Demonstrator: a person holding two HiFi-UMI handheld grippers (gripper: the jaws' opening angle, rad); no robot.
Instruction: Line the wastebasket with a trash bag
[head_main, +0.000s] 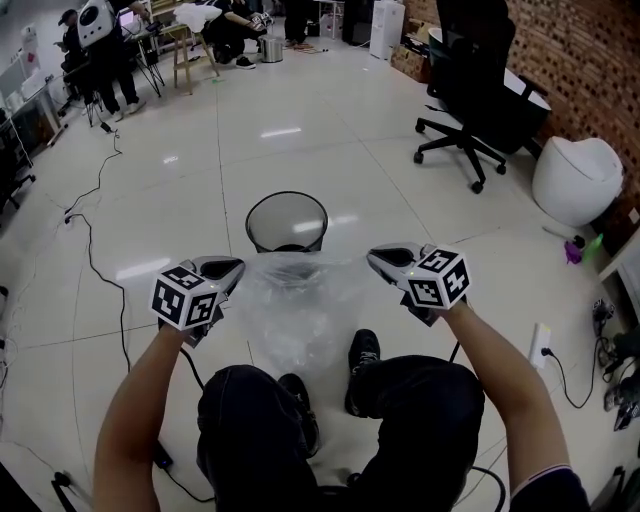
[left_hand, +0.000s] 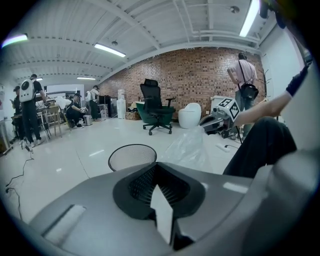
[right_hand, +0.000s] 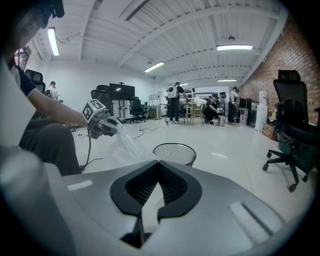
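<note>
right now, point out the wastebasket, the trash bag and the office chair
wastebasket (head_main: 268, 226): head view, mesh wall
trash bag (head_main: 290, 310): head view, clear film's middle
office chair (head_main: 476, 42): head view, backrest

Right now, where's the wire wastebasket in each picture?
Head view: the wire wastebasket stands mid-picture on the floor, just above the bag.
Left gripper view: a little left of centre, bag on its right.
Right gripper view: a little right of centre, bag on its left.
Shared landmark: the clear trash bag next to it.
</note>
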